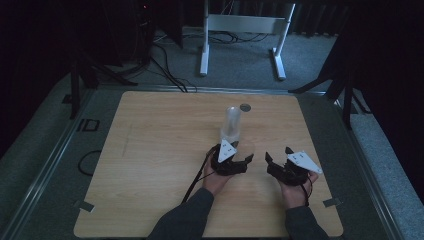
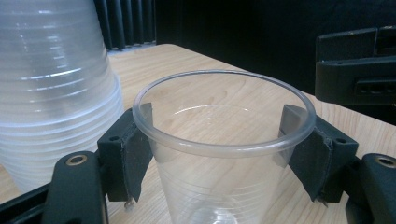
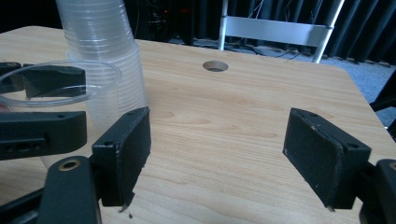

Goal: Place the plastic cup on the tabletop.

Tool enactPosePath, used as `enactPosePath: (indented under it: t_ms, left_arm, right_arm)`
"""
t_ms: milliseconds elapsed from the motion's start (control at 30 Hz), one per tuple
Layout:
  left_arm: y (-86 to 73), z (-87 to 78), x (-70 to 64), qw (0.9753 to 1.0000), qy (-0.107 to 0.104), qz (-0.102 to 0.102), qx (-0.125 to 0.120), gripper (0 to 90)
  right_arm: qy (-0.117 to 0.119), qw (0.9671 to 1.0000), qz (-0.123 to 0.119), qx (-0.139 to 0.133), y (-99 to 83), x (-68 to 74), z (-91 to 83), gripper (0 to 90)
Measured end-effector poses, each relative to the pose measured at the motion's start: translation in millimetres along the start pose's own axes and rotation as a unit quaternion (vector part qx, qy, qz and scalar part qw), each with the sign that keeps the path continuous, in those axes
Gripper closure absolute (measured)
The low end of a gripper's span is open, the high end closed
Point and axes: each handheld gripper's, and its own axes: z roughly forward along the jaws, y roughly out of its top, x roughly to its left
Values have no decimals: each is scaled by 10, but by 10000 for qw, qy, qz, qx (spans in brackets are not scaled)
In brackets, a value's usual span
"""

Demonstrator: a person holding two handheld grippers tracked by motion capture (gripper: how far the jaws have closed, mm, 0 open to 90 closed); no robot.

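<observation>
A single clear plastic cup stands upright on the wooden table, and my left gripper is shut on it, one pad against each side just under the rim. Right beside it, touching or nearly touching, rises a tall stack of clear cups. From the high view the stack sits near the table's middle, with the left gripper just in front of it. My right gripper stands open and empty to the right of the held cup, its jaws wide apart over bare wood.
A round hole is cut into the table behind the stack. Beyond the far edge a white metal frame stands on the grey floor among cables and dark stands. Bare wood spreads across the table's left half.
</observation>
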Motion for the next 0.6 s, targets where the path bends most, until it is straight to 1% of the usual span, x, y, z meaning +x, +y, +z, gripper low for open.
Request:
enactPosePath:
  t_ms: [233, 600]
  left_arm:
    - [-44, 10, 14, 10000, 3, -41, 62, 276]
    - [-84, 24, 23, 9999, 12, -23, 155, 276]
  right_arm:
    - [5, 10000, 9, 6, -1, 4, 3, 230]
    - [8, 10000, 7, 2, -1, 5, 4, 230]
